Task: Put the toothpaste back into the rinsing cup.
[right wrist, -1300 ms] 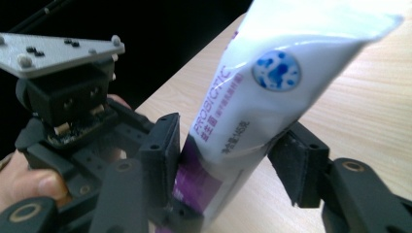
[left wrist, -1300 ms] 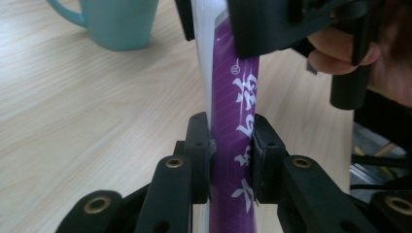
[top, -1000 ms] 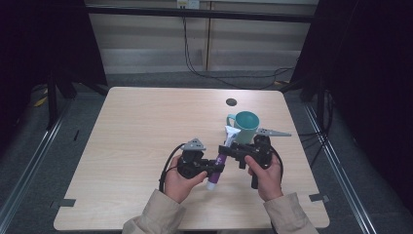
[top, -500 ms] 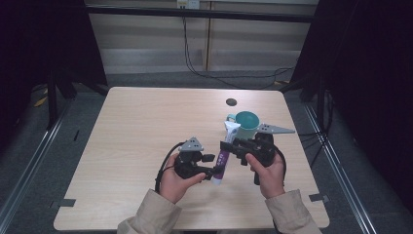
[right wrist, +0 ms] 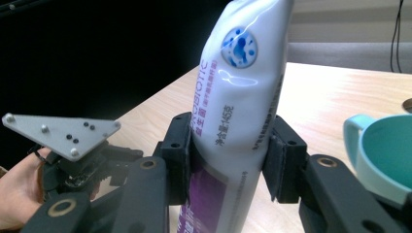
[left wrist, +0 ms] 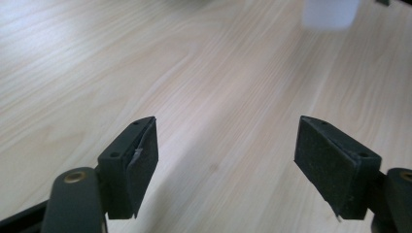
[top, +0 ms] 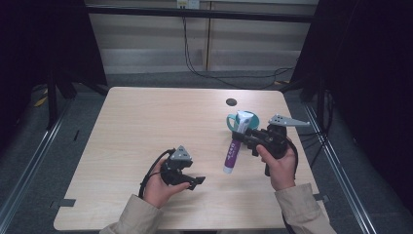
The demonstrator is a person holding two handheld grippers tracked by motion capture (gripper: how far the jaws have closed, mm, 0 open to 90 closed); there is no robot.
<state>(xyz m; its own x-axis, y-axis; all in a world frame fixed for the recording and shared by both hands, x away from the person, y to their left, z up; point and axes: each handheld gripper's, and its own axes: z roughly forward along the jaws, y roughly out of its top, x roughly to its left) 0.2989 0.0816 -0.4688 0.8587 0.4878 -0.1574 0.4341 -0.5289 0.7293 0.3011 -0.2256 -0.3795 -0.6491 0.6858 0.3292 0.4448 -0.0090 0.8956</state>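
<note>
A white and purple toothpaste tube [top: 233, 148] hangs tilted over the table, cap end down, and my right gripper [top: 249, 138] is shut on its upper half. In the right gripper view both pads press the tube [right wrist: 238, 97] between them. A teal mug [top: 247, 120] stands just behind the tube, and its rim [right wrist: 388, 150] is at the right of that view. My left gripper [top: 196, 182] is low over the table, left of the tube and apart from it. Its jaws [left wrist: 226, 145] have just been opening and stand open, with bare wood between them. The tube's white cap [left wrist: 330, 12] is blurred far ahead.
The light wooden table [top: 146, 126] has a small black hole [top: 231, 102] behind the mug. Dark frame posts stand at both sides, and cables run along the floor behind the table. My left gripper's grey plate [right wrist: 60, 133] and the hand that holds it are in the right gripper view.
My left gripper has let go of the tube, opened, and moved left and down toward the person. The right gripper has lifted the tube a little, and it now holds it alone.
</note>
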